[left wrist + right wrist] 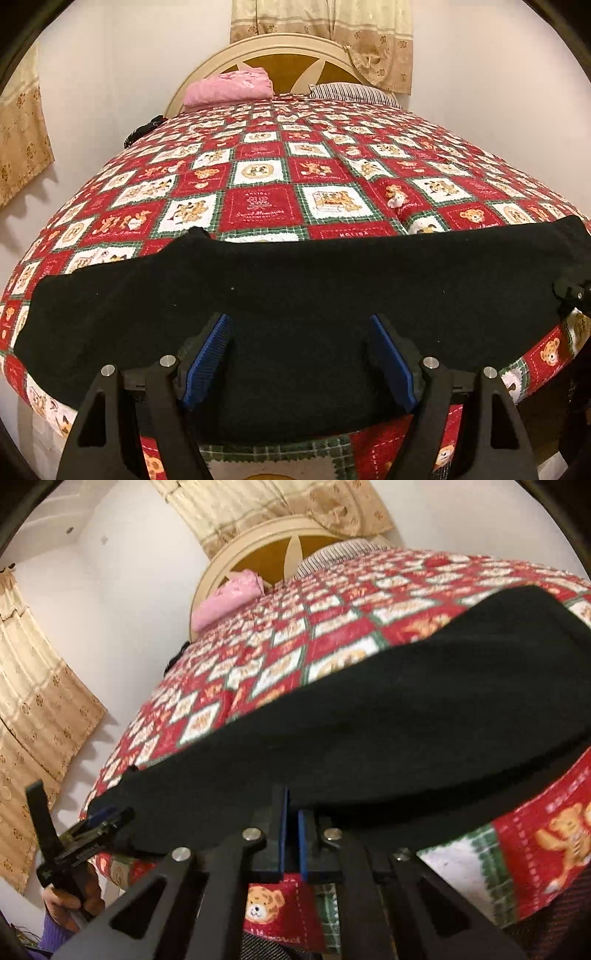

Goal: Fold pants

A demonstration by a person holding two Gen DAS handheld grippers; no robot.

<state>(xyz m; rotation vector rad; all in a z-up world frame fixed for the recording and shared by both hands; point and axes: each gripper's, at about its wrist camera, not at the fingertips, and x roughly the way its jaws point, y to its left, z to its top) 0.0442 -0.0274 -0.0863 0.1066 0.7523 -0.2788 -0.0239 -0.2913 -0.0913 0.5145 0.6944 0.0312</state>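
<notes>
Bedding is a red, white and green teddy-bear patchwork quilt (280, 184) before a cream arched headboard (266, 46), white walls and beige curtains (321, 22). Black fleece pants (295, 288) lie flat along the near edge. Left gripper (300, 360) stands apart over them; right gripper (291, 840) is nearly closed, grip on fabric unclear.

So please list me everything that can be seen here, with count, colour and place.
pants: one, black, laid flat across the near edge of the bed
bedspread: one, red, white and green teddy-bear checks, covering the bed
pink folded cloth: one, at the headboard, left
striped pillow: one, at the headboard, right
headboard: one, cream and brown, arched
curtains: beige, floral, on the walls
left gripper: black, blue pads, open over the pants
right gripper: nearly closed at the pants' near edge; grip unclear
</notes>
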